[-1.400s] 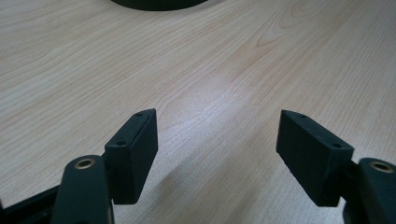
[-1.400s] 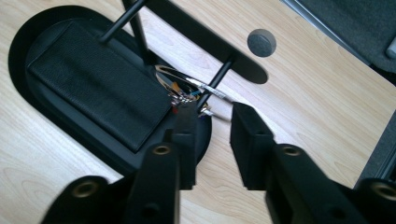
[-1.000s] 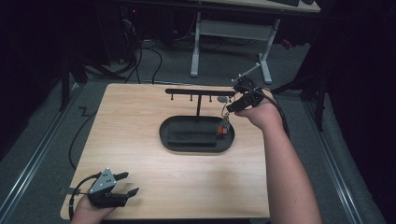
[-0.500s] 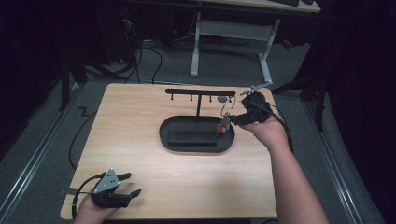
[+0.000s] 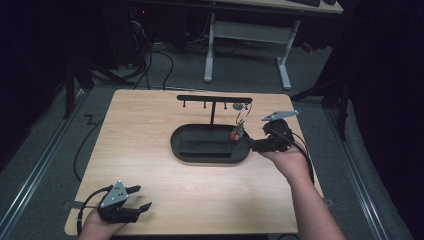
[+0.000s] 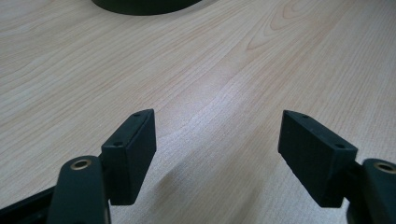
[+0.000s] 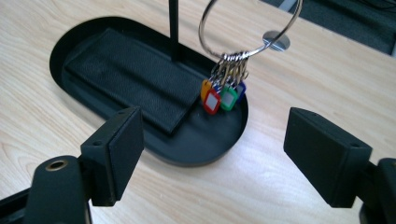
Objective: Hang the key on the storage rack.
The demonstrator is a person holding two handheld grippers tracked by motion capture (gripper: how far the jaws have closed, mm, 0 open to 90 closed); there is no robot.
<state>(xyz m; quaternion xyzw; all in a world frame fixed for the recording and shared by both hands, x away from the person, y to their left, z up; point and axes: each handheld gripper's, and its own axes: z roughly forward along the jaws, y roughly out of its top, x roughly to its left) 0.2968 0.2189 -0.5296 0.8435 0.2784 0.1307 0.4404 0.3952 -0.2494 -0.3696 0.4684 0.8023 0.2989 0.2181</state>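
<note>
The large steel key ring with coloured plastic tags (image 7: 224,93) hangs from the black T-shaped hook stand (image 5: 212,100), tags over the tray's right end, straight ahead of the released right gripper (image 5: 256,145), jaws just opened, nothing between; the left gripper (image 5: 142,197) rests open, far off

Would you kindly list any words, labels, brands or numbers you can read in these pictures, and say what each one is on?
No readable text anywhere.
The key tags on the ring: their white label windows look blank, or are too small to read.
The black tray and the wooden table: no print or brand visible.
The gripper pads: plain black, only screw holes.
</note>
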